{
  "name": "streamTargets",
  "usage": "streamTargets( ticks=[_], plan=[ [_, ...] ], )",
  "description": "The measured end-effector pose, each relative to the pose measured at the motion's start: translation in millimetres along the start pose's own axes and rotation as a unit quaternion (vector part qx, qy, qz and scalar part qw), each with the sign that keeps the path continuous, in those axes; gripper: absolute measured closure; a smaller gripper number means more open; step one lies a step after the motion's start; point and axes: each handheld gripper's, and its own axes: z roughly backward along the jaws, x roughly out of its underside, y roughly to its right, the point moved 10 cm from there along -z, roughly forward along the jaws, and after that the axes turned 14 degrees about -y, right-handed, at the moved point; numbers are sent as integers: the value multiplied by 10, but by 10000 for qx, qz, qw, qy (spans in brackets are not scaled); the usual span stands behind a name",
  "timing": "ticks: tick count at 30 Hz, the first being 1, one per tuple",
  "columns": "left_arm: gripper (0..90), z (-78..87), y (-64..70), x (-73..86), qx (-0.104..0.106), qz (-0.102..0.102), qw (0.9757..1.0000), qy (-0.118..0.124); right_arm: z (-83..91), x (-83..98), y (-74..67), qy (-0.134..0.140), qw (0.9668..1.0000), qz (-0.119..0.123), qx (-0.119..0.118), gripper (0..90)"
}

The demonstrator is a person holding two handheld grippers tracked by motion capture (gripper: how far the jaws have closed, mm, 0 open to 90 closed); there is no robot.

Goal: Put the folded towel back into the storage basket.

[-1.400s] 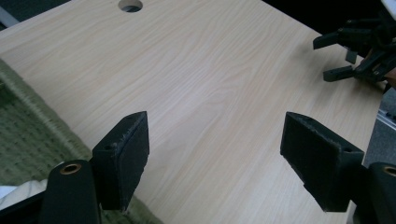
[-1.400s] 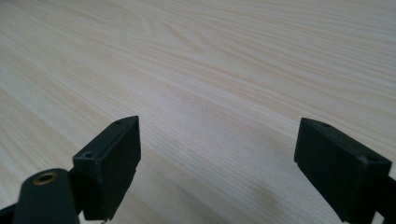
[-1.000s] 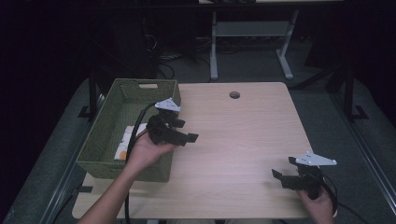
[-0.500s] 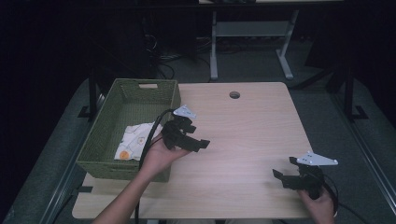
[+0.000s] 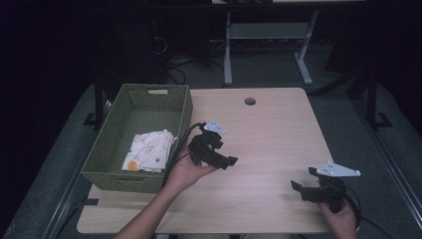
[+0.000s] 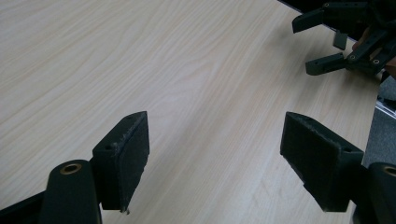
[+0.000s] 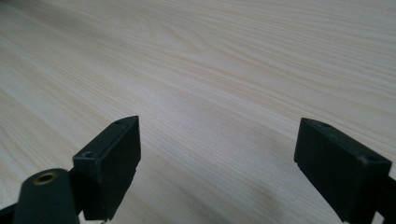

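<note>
1. Starting at the left, the basket [image 5: 137, 137] sits on the table's [image 5: 278, 129] left edge where it sat a second ago, and the cloth [image 5: 148, 151] lies flat in its near half. A second ago my arm covered most of that cloth; now I see it whole, white with small prints and an orange spot at its near corner.
2. My left gripper [image 5: 226, 162] was just beside the basket's right wall a second ago. It has since come away to the right and a little lower, and now hangs over bare tabletop, near the basket but apart from it.
3. My left hand [image 5: 186, 172] cups that gripper from below, palm up, the forearm running in from the bottom edge. Its jaws point right, toward the other gripper.
4. In the left gripper view [image 6: 212, 175] the jaws stand wide, nothing but wood grain between them; the pads [image 6: 133, 161] are bare. The right gripper [image 6: 334, 44] shows far off at the top right of that view.
5. My right gripper [image 5: 303, 181] has not shifted: near the table's front right corner, low over the wood, jaws aimed left.
6. Its jaws, in the right gripper view [image 7: 217, 168], are wide too, with nothing between them.
</note>
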Motion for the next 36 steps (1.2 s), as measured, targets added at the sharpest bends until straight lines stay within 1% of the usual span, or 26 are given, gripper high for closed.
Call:
streamTargets(
  ticks=[1, 3, 5, 6, 7, 9, 11, 13, 15, 16, 17, 19, 21, 23, 27, 29, 32, 33, 34, 36],
  plan=[
    [245, 0, 0, 0, 0, 0, 10000, 0, 0, 0, 0, 0, 10000, 0, 0, 143],
    [245, -54, 18, -6, -39, 12, 10000, -29, 0, 1, -1, -2, 10000, 3, 1, 143],
    [244, -72, 29, -8, -29, 24, 10000, -25, 0, 1, -1, -4, 10000, 3, 0, 143],
    [244, -96, 53, -11, 22, 54, 10000, 13, 0, 2, -1, -6, 10000, 2, -2, 143],
    [245, -117, 66, 5, 27, 25, 10000, -51, 0, 2, -1, -7, 10000, 6, -6, 143],
    [245, -167, 96, 25, -31, 3, 10000, -92, 3, 4, -2, 1, 10000, 6, -1, 143],
    [245, -183, 108, 27, -19, 19, 10000, -83, 3, 6, -2, -2, 10000, -2, -4, 143],
    [245, -215, 122, 43, -91, -25, 9999, -126, 2, 10, -3, -9, 10000, 4, -8, 143],
    [245, -250, 153, 50, -50, -11, 9999, -109, 2, 11, -5, -8, 10000, 9, -11, 143],
    [245, -285, 176, 59, -63, 10, 9999, -122, -1, 17, -6, -22, 10000, 25, -4, 143],
    [245, -285, 176, 59, -63, 10, 9999, -122, -1, 17, -6, -22, 10000, 25, -4, 143],
    [245, -315, 219, 64, 23, 39, 10000, -88, -8, 22, -12, -42, 10000, 32, -3, 143],
    [245, -333, 241, 69, -59, 10, 10000, -71, -13, 22, -15, -41, 10000, 49, -5, 143],
    [245, -367, 271, 90, -98, -2, 9999, -77, -16, 27, -15, -50, 10000, 50, -18, 143],
    [244, -408, 296, 122, -81, -22, 9999, -78, -19, 33, -18, -61, 10000, 36, -30, 143],
    [244, -458, 318, 160, -88, 4, 9999, -69, -18, 35, -23, -60, 10000, 12, -25, 143],
    [244, -490, 327, 191, -96, 36, 9999, -57, -16, 39, -29, -52, 10000, 15, -30, 143],
    [244, -510, 336, 213, -63, 42, 10000, -64, -17, 40, -34, -52, 10000, 3, -35, 143],
    [244, -531, 350, 231, -16, 94, 10000, -17, -17, 41, -39, -58, 10000, 7, -39, 143],
    [244, -570, 407, 271, 273, 183, 9995, 34, -15, 39, -37, -51, 10000, 65, -8, 143]
  ],
)
